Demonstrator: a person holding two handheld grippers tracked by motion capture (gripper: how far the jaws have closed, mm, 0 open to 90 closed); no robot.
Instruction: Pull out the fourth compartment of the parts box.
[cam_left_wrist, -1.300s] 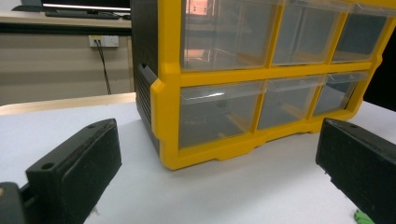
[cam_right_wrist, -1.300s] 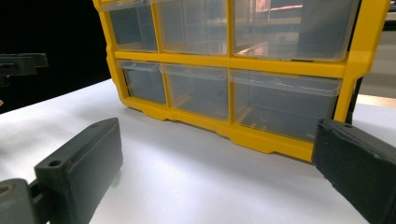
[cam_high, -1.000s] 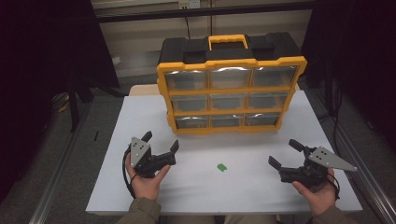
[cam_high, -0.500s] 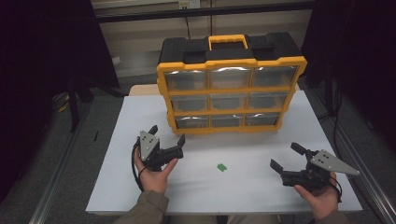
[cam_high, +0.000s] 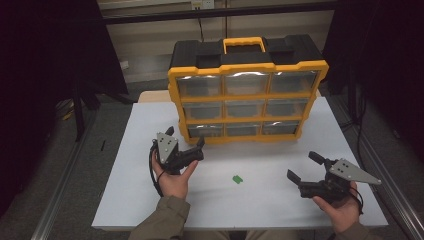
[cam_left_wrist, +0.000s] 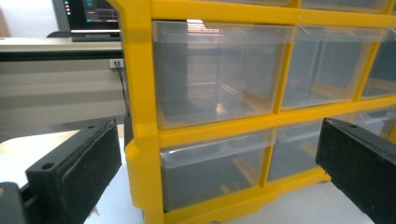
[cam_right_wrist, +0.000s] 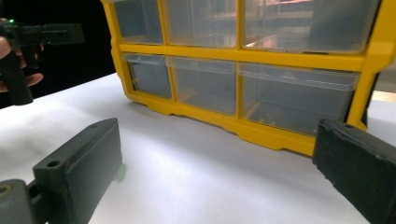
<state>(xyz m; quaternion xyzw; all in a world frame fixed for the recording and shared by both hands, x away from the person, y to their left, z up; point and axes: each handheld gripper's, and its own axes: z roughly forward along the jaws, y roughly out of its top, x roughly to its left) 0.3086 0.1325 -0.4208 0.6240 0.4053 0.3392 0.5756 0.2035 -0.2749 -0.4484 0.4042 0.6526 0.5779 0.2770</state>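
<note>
As before – L gripper (cam_high: 186, 141) nearer cabinet (cam_high: 247, 95)

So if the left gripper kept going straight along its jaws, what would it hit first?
Most likely the yellow organizer: the left gripper, open, points at its left front corner, near the bottom-left drawer. Nothing lies between, though depth is hard to judge.

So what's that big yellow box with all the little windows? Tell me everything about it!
It's a drawer organizer, a yellow plastic frame with a black top and a yellow carry handle. Nine see-through drawers sit in three rows of three, all pushed in; they look empty. It stands upright at the back of the white table, facing the person. The left tongs, open, hover by its lower left corner without touching it.
</note>
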